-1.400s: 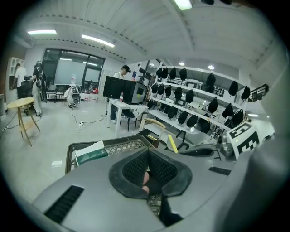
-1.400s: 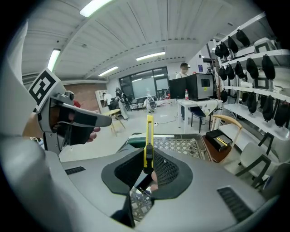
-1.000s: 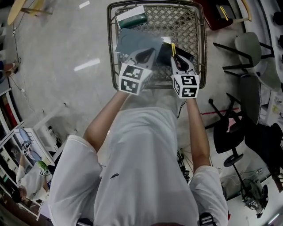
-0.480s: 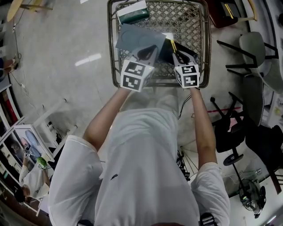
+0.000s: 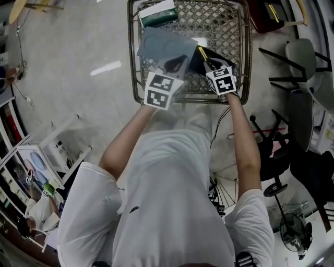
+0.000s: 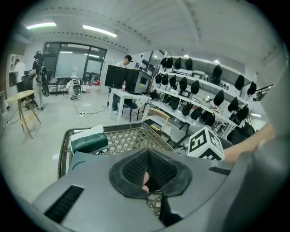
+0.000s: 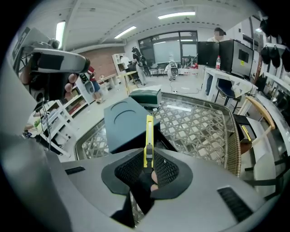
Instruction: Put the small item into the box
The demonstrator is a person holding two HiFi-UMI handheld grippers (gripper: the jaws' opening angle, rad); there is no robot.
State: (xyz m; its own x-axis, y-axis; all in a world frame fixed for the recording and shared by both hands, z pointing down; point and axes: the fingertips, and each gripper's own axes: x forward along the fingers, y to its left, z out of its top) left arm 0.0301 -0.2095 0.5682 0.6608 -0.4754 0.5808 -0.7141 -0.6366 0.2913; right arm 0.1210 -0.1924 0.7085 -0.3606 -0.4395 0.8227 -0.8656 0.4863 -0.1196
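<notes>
A grey-blue box lid [image 5: 162,47] is tilted up inside the wicker basket [image 5: 242,52]. My left gripper [image 5: 175,65] is shut on the lid's near edge. In the left gripper view the jaws [image 6: 147,170] are pressed together and a strip of the lid [image 6: 90,156] shows at the left. The black box [image 5: 195,60] lies partly under the lid. My right gripper [image 5: 210,65] is shut on a yellow utility knife [image 5: 202,55] and hangs above the box. In the right gripper view the knife [image 7: 148,136] sticks forward from the jaws [image 7: 147,170], just right of the lid [image 7: 124,124].
A green and white carton [image 5: 157,14] lies in the basket's far left corner. Office chairs [image 5: 302,57] and a black chair [image 5: 276,156] stand at the right. White shelving [image 5: 57,151] stands at the left. The basket sits on a pale floor [image 5: 78,52].
My right gripper has moved forward over the basket's near rim with the knife, closer to the box. The left gripper still holds the lid in about the same place.
</notes>
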